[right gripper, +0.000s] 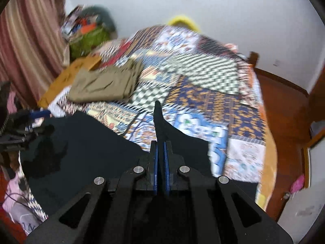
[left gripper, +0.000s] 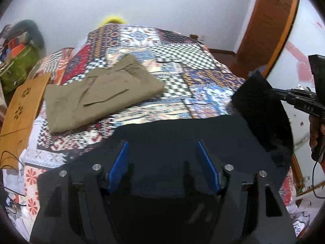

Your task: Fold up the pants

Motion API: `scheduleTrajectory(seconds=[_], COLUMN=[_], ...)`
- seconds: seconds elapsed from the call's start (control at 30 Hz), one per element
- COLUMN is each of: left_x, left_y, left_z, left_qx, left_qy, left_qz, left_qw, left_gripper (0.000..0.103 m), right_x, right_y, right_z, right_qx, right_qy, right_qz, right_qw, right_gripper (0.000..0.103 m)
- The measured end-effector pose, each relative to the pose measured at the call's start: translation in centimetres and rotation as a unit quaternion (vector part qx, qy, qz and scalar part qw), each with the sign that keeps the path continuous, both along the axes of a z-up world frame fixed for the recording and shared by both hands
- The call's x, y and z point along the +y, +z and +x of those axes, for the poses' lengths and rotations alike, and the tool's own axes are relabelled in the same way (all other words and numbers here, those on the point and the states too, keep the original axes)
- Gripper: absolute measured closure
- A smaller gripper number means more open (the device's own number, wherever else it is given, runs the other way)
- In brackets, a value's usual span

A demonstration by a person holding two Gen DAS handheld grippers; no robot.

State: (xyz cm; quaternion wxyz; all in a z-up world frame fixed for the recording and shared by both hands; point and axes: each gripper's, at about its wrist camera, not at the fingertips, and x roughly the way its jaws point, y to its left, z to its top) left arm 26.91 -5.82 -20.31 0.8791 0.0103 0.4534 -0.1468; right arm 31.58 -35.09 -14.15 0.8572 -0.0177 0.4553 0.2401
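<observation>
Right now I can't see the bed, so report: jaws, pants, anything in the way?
Right gripper shut on black pants. Left gripper open, pants beneath. Folded khaki pants lie beyond.

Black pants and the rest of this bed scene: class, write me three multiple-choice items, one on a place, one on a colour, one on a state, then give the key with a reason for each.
1. Where do the folded khaki pants lie?
A. on the patterned bedspread, beyond the black pants
B. on the wooden floor
C. between the left gripper's fingers

2. What colour are the pads on the fingers?
A. red
B. blue
C. yellow

3. How does the right gripper stand?
A. wide open over the bedspread
B. shut on a paper bag
C. shut on black pants fabric

Key:
1 A, the khaki bundle rests on the bedspread farther from the cameras than the black cloth.
2 B, blue pads show in both wrist views.
3 C, its pads are together with a peak of black cloth rising between them.
</observation>
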Motion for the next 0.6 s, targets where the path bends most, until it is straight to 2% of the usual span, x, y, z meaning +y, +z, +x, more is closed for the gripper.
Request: scheduleTrajectory(seconds=[0.2, 0.33, 0.4, 0.6], left_x=[-4.0, -6.4, -7.7, -9.1], left_y=[0.1, 0.2, 0.2, 0.0], left_z=[-0.7, -1.5, -1.9, -2.1], left_qx=[0.018, 0.021, 0.021, 0.019], left_qy=[-0.033, -0.056, -0.069, -0.074], left_qz=[-0.008, -0.004, -0.002, -0.007], left_qw=[0.9993, 0.9982, 0.9974, 0.9971], left_gripper=[0.034, 0.034, 0.034, 0.034], right_x=[-6.6, -10.3, -11.1, -9.7], right_y=[-0.1, -1.9, -2.5, -2.2], right_z=[-3.8, -6.6, -7.5, -7.0], right_qx=[-0.004, 0.024, 0.030, 0.033], right_qy=[-0.087, -0.137, -0.154, -0.124], right_qz=[0.036, 0.064, 0.061, 0.043], right_qw=[0.996, 0.988, 0.986, 0.991], right_gripper=[0.098, 0.098, 0.098, 0.097])
